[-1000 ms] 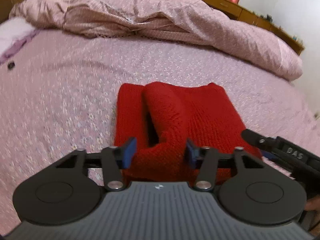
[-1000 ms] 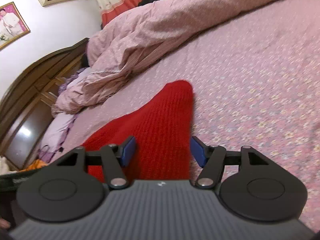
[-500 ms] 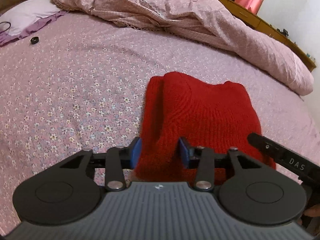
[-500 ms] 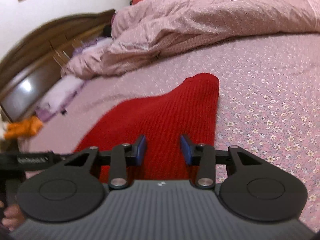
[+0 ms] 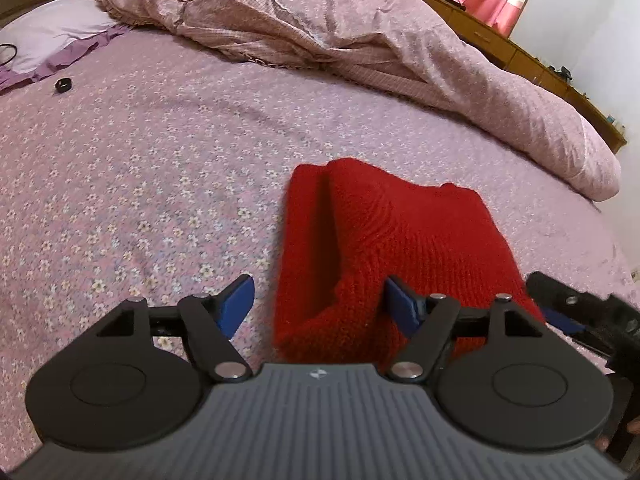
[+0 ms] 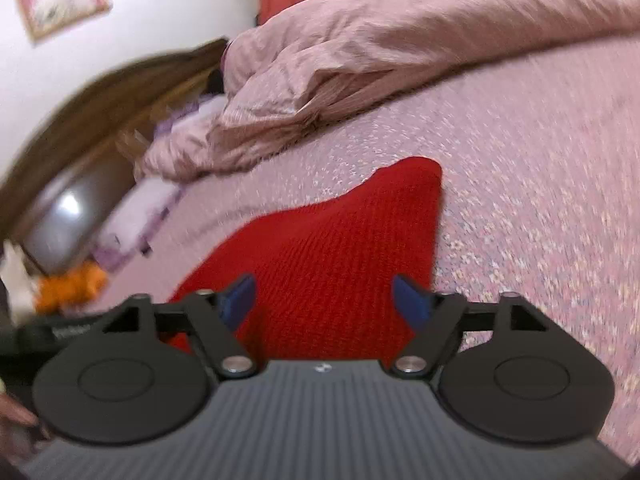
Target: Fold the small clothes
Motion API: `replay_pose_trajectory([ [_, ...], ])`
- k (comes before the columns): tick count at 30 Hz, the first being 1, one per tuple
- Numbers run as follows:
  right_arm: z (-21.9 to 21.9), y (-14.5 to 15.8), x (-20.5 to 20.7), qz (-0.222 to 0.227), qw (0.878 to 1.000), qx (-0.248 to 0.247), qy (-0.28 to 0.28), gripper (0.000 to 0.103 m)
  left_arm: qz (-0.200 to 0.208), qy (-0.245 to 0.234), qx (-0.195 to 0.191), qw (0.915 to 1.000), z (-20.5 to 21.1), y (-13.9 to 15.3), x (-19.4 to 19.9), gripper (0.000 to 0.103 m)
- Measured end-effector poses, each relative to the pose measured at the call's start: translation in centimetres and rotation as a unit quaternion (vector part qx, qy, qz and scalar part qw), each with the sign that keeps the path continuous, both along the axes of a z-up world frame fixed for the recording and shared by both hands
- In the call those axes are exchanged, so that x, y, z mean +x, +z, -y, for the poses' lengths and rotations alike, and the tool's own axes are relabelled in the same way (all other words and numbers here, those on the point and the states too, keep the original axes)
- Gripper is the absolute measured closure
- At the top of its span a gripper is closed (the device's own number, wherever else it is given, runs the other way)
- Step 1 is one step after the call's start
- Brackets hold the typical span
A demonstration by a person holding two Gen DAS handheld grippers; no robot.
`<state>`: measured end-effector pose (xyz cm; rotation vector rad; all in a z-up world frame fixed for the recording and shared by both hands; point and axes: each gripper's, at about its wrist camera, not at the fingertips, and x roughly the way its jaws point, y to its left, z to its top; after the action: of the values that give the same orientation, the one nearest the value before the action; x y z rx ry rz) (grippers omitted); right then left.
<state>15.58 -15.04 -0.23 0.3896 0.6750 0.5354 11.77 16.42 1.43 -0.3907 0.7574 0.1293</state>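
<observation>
A small red knitted garment (image 5: 400, 240) lies folded on the pink flowered bedsheet (image 5: 140, 160). My left gripper (image 5: 320, 304) is open, its jaws wide apart over the garment's near left edge, holding nothing. In the right wrist view, which is blurred, the garment (image 6: 332, 248) stretches ahead with a pointed far corner. My right gripper (image 6: 324, 300) is open above its near edge. The right gripper also shows at the right edge of the left wrist view (image 5: 580, 312).
A crumpled pink quilt (image 5: 360, 32) lies across the far side of the bed. A lilac pillow (image 5: 52, 36) and a small black ring (image 5: 63, 85) lie at the far left. A dark wooden headboard (image 6: 80, 152) and an orange thing (image 6: 72, 284) stand left of the right gripper.
Both grippers were closing on the garment's near edge half a second ago and now have opened wide. The garment has dropped back flat on the bed.
</observation>
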Motion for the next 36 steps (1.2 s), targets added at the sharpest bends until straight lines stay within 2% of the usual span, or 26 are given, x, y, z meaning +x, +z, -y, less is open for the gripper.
replay_pose_trajectory([
  [3, 2.5, -0.7, 0.9, -0.043, 0.997, 0.053, -0.018, 0.022, -0.004, 0.0, -0.002, 1.0, 0.0, -0.3, 0.4, 0.024],
  [7, 4.6, -2.3, 2.0, -0.092, 0.993, 0.071, -0.037, 0.02, -0.008, 0.005, -0.001, 1.0, -0.2, -0.7, 0.6, 0.019],
  [11, 5.1, -4.6, 3.0, -0.144, 0.982, 0.12, -0.021, 0.019, -0.011, 0.006, 0.005, 0.9999, -0.2, -0.8, 0.6, 0.018],
  [18, 4.1, -7.6, 3.6, -0.192, 0.961, 0.2, 0.021, 0.014, -0.013, 0.01, 0.006, 0.9998, -0.5, -1.3, 0.5, 0.016],
  [26, 1.9, -6.6, 2.8, -0.16, 0.971, 0.17, 0.048, 0.014, -0.014, 0.024, -0.002, 0.9996, -1.2, -2.0, 0.3, 0.014],
  [29, 1.2, -5.9, 2.6, -0.145, 0.975, 0.158, 0.054, 0.019, -0.015, 0.029, -0.004, 0.9995, -1.5, -2.2, 0.0, 0.014],
  [31, 0.6, -5.1, 2.3, -0.126, 0.98, 0.146, 0.056, 0.028, -0.014, 0.034, -0.013, 0.9993, -1.7, -2.3, -0.1, 0.014],
  [36, -0.1, -2.6, 1.8, -0.09, 0.986, 0.129, 0.05, 0.04, -0.006, 0.03, -0.028, 0.9991, -1.6, -2.1, -0.4, 0.014],
])
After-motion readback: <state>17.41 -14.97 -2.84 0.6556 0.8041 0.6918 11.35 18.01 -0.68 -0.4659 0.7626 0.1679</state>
